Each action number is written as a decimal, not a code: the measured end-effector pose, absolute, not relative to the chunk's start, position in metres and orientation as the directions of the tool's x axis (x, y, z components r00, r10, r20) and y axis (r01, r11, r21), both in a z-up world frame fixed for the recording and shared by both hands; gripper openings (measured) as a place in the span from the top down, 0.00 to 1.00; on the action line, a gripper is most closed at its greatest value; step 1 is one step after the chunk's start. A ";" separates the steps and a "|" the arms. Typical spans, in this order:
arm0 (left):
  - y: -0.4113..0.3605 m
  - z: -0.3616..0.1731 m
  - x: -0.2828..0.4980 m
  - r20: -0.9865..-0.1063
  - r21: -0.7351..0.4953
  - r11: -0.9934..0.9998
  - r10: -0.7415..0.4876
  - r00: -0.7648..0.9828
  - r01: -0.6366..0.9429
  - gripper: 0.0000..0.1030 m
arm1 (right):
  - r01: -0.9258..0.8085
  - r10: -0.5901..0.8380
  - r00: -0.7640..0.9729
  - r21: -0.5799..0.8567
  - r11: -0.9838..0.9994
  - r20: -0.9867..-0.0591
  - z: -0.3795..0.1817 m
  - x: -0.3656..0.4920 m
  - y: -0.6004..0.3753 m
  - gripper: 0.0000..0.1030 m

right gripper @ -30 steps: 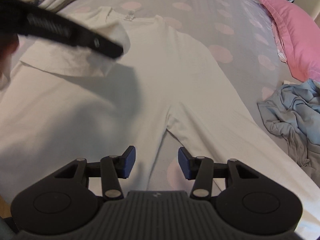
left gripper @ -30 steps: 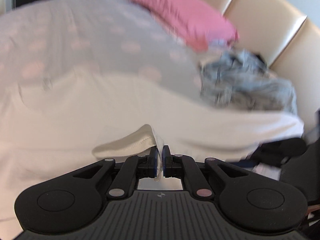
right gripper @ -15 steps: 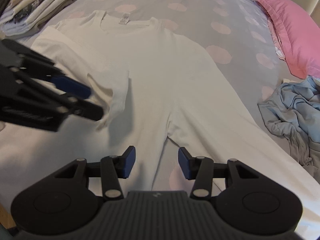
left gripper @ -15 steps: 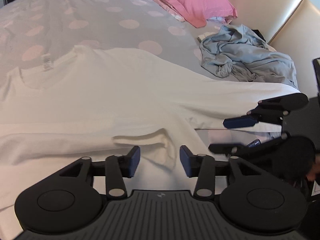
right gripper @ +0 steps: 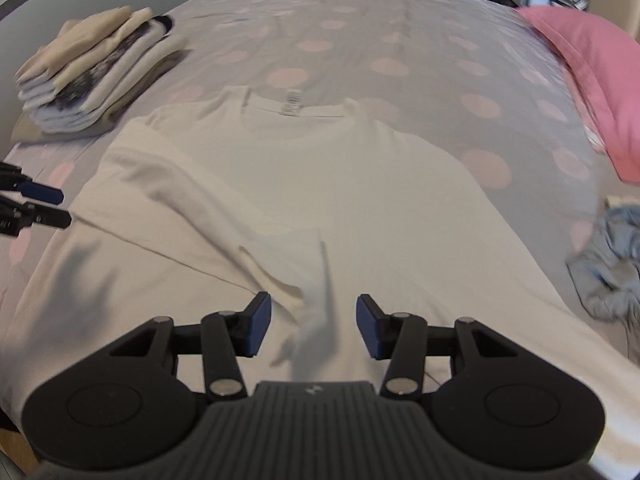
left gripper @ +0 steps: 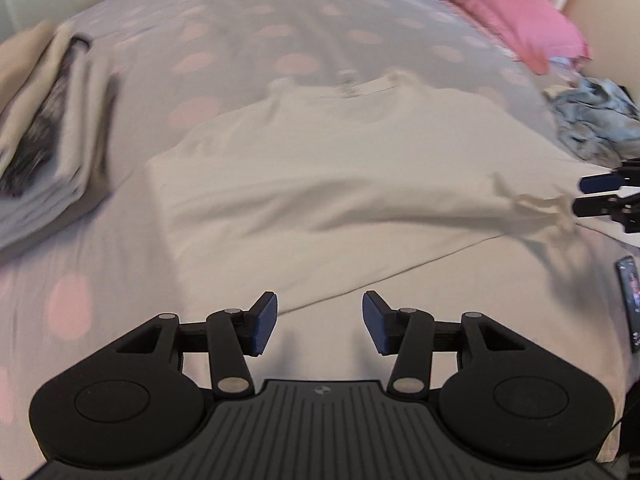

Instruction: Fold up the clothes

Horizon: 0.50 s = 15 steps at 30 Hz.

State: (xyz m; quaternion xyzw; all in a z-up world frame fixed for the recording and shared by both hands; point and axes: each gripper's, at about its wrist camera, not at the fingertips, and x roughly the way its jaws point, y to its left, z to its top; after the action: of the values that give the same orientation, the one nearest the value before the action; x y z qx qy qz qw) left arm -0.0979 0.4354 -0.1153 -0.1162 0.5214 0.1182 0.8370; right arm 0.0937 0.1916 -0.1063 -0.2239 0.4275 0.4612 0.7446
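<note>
A white T-shirt [right gripper: 360, 184] lies flat on the spotted bedspread, collar and label [right gripper: 292, 103] at the far side. One sleeve is folded inward across the body, and its loose end [right gripper: 280, 276] lies just ahead of my right gripper [right gripper: 314, 324], which is open above the cloth. My left gripper [left gripper: 320, 326] is open too, hovering over the shirt's [left gripper: 340, 184] near edge with nothing between its fingers. Each gripper shows at the edge of the other view: the right gripper [left gripper: 600, 194], the left gripper [right gripper: 40, 208].
A stack of folded clothes [right gripper: 96, 76] sits at the far left of the bed [right gripper: 400, 32]. A pink pillow [right gripper: 592, 80] lies at the right, with a crumpled blue-grey garment [right gripper: 612, 272] below it. A dark phone [left gripper: 630, 304] lies near the bed's right edge.
My left gripper has let go of the sleeve it carried across the shirt and has drawn back to the left, open. The right gripper stayed open and came over the folded sleeve end.
</note>
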 end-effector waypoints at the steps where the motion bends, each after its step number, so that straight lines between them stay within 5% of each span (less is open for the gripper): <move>1: 0.442 -0.120 -0.101 -0.904 -0.073 0.940 0.079 0.419 -0.335 0.56 | -0.892 0.494 0.209 0.044 0.451 -0.844 -0.108 0.091 0.199 0.51; 9: 0.484 -0.150 -0.114 -0.930 -0.087 0.907 0.074 0.361 -0.411 0.56 | -0.944 0.458 0.173 -0.013 0.330 -0.872 -0.132 0.086 0.251 0.47; 12: 0.489 -0.157 -0.115 -0.935 -0.080 0.906 0.077 0.347 -0.416 0.56 | -0.946 0.417 0.174 -0.034 0.323 -0.892 -0.139 0.087 0.259 0.60; 14: 0.492 -0.161 -0.116 -0.938 -0.072 0.904 0.082 0.337 -0.422 0.56 | -0.937 0.406 0.164 -0.013 0.349 -0.899 -0.136 0.095 0.258 0.81; 15: 0.494 -0.163 -0.116 -0.940 -0.069 0.903 0.084 0.332 -0.424 0.56 | -0.930 0.412 0.152 0.011 0.368 -0.898 -0.133 0.100 0.255 0.81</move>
State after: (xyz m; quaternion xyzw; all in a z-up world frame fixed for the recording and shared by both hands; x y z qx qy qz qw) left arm -0.1165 0.4936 -0.1628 -0.1528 0.5558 0.1586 0.8016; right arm 0.1004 0.2551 -0.1331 -0.2937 0.4408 0.4793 0.6998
